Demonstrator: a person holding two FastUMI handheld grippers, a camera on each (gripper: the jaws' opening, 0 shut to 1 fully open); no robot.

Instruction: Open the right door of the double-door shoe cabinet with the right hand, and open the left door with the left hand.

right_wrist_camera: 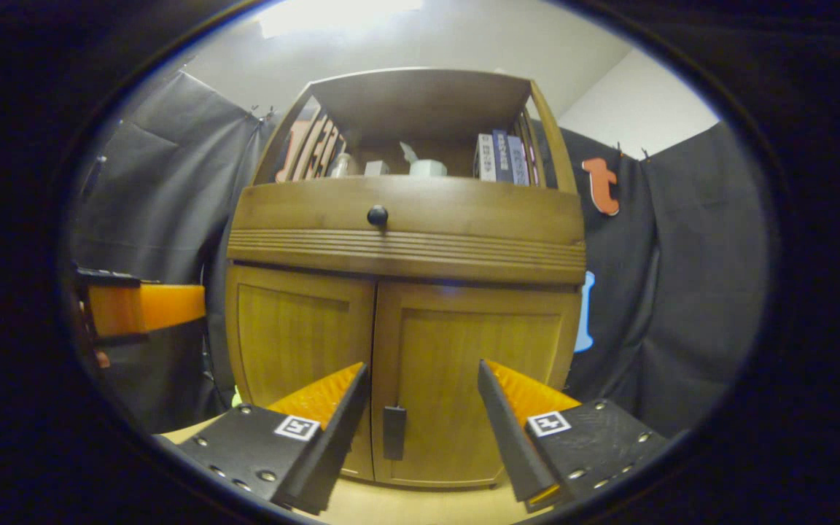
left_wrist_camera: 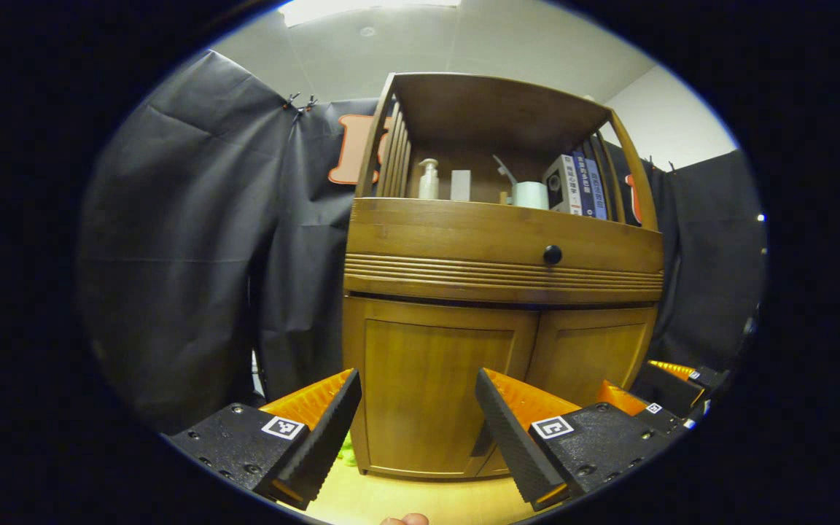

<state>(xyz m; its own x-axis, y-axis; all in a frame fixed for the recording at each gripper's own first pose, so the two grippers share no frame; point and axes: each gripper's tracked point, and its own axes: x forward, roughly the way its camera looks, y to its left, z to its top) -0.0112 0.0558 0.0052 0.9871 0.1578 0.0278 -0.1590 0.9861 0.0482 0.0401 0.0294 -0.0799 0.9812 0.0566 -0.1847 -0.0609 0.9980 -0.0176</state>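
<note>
Both doors shut; my right gripper wide open, empty, nearing right door handle; left gripper open, empty, waiting.

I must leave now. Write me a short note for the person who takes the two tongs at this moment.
Left tongs: open, holding nothing, facing the left door of the shoe cabinet.
Right tongs: open, holding nothing, aimed at the right door; its dark handle sits between the fingers but apart from them.
Done: nothing yet; both doors are shut.
Left: grip the right door's handle with the right tongs and pull it open, then open the left door with the left tongs.
</note>
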